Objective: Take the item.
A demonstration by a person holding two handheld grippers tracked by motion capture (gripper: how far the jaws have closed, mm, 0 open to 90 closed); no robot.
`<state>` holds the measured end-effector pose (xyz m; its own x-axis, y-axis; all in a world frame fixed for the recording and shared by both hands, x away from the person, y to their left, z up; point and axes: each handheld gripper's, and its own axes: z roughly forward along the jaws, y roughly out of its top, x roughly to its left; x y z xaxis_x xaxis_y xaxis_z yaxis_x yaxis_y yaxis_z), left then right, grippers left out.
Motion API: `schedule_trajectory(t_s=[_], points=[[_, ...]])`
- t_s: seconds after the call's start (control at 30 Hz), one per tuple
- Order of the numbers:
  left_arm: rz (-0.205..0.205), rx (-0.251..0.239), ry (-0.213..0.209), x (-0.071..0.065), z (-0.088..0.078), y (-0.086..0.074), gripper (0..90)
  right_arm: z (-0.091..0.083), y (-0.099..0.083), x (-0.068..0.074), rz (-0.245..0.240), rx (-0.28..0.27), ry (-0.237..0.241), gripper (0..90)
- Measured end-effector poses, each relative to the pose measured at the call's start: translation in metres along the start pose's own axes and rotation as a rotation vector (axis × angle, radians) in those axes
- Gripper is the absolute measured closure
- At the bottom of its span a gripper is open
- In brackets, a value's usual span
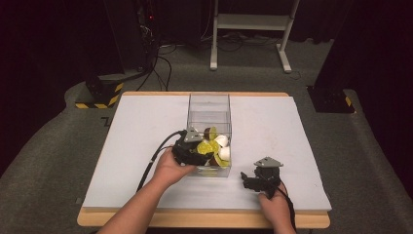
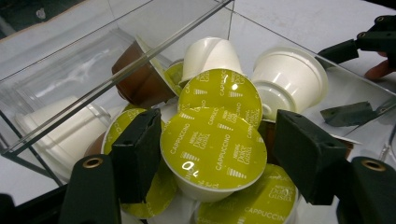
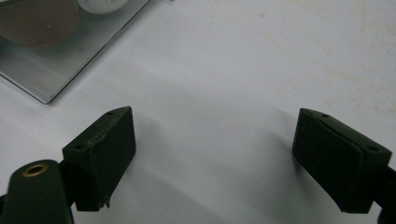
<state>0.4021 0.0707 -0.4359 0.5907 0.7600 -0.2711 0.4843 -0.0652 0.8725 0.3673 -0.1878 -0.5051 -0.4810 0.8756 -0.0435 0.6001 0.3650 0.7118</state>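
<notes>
Left hand-held gripper [image 2: 215,154] spread around cappuccino capsule [image 2: 212,151], not pinching, foil lid tilted toward camera, in clear box [image 1: 209,105]

The right tongs [image 3: 215,158] stand wide apart over the bare white desk [image 3: 243,70], with nothing between the two black jaws. In the upper left corner lies the clear box's [image 3: 51,70] base, with a brown capsule [image 3: 32,18] and a white capsule [image 3: 100,5] inside.

floor: grey carpet [image 1: 44,161] | backdrop: dark | furniture: white frame [image 1: 253,29]
</notes>
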Motion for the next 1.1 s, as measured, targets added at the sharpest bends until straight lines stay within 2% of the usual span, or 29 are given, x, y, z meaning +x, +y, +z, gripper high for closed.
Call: schedule_trajectory(t_s=[0.2, 0.43, 0.77, 0.87, 1.03, 1.1], points=[[0.021, -0.006, 0.024, -0.001, 0.002, -0.001, 36.7, 0.000, 0.000, 0.000, 0.001, 0.000, 0.002, 13.5], [0.034, -0.014, 0.027, -0.002, 0.001, -0.002, 37.9, 0.000, 0.000, 0.000, 0.000, 0.000, 0.000, 13.6], [-0.008, -0.045, 0.010, 0.000, -0.004, 0.000, 38.3, 0.000, 0.000, 0.000, 0.001, -0.002, -0.001, 13.7], [0.001, -0.051, -0.004, 0.000, -0.007, 0.001, 38.3, 0.000, 0.000, 0.000, 0.001, -0.001, 0.000, 13.7], [-0.019, -0.071, -0.021, -0.001, -0.012, 0.005, 38.3, 0.000, 0.000, 0.000, 0.002, -0.001, 0.001, 13.7], [-0.015, -0.072, -0.025, -0.001, -0.013, 0.007, 38.3, 0.000, 0.000, 0.000, 0.003, 0.000, 0.002, 13.7]])
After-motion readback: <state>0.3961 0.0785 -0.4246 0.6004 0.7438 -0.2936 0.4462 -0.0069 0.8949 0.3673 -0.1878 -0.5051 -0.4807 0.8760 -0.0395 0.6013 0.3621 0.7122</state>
